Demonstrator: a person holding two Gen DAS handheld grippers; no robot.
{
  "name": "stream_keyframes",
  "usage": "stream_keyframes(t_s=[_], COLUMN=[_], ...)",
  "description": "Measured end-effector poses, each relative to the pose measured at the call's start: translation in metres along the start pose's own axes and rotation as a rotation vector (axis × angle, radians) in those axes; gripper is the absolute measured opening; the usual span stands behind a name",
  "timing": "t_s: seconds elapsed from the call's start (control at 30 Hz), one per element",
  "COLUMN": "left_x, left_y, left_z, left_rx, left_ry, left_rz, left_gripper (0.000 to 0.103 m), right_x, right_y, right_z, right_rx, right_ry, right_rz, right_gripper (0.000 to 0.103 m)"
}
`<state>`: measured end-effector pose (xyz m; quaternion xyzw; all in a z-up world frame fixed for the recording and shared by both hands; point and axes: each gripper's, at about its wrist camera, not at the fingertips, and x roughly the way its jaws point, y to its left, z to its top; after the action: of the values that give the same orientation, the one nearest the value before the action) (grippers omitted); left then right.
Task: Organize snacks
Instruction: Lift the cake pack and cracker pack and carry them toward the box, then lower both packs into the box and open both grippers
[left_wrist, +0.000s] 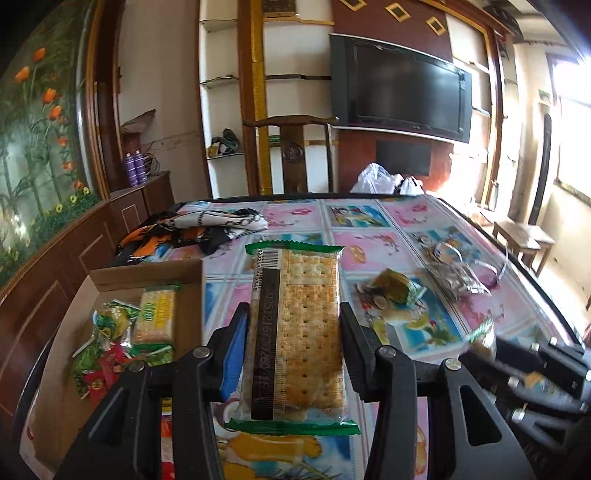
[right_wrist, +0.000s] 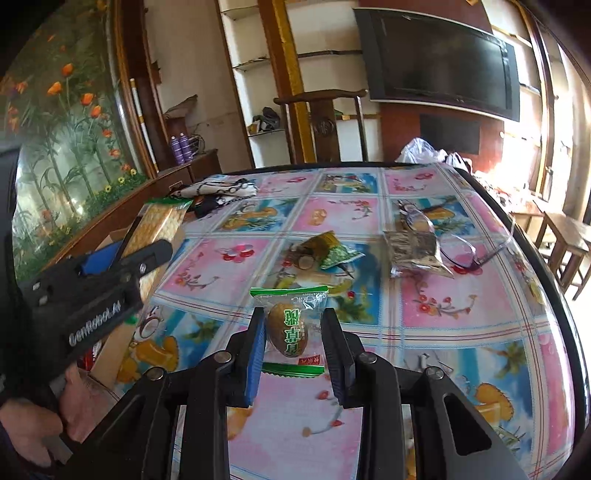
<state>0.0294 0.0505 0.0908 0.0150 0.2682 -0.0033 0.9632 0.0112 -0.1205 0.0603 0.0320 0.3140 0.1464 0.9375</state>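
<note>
Left gripper clamped across long edges of flat green-trimmed clear-wrapped cracker pack, held above patterned table, beside brown cardboard box of snacks. Right gripper pinching small green-edged clear sachet with brown oval sweet. Crackers: light, stiff, brittle; gentle edge grip. Sachet: slippery film; grip over sweet.

left gripper angled downward, both fingers pressed against the long sides of a cracker pack, blue pad on the left finger. right gripper angled downward too, closed on a small wrapped snack. bare hand curled round the left gripper's handle, off to the right gripper's left.
</note>
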Motion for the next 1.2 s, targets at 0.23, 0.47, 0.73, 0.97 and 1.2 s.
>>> stream_keyframes(t_s=[0.23, 0.47, 0.73, 0.97, 1.2], left_x=[-0.007, -0.001, 0.004, 0.010, 0.013], left_y=[0.035, 0.081, 0.153, 0.204, 0.203], left_z=[0.009, 0.012, 0.006, -0.010, -0.012], left_rx=[-0.077, -0.138, -0.241, -0.339, -0.331], left_ry=[-0.030, 0.009, 0.051, 0.110, 0.125], left_rz=[0.038, 0.074, 0.149, 0.177, 0.169], left_gripper=[0.046, 0.046, 0.046, 0.045, 0.045], right_x=[0.006, 0.018, 0.033, 0.049, 0.071], right_y=[0.037, 0.077, 0.124, 0.167, 0.197], right_z=[-0.001, -0.002, -0.002, -0.005, -0.010], right_rx=[-0.049, -0.086, -0.112, -0.157, -0.196], right_ry=[-0.014, -0.006, 0.019, 0.057, 0.106], right_rz=[0.045, 0.114, 0.221, 0.282, 0.302], right_gripper=[0.032, 0.032, 0.033, 0.033, 0.033])
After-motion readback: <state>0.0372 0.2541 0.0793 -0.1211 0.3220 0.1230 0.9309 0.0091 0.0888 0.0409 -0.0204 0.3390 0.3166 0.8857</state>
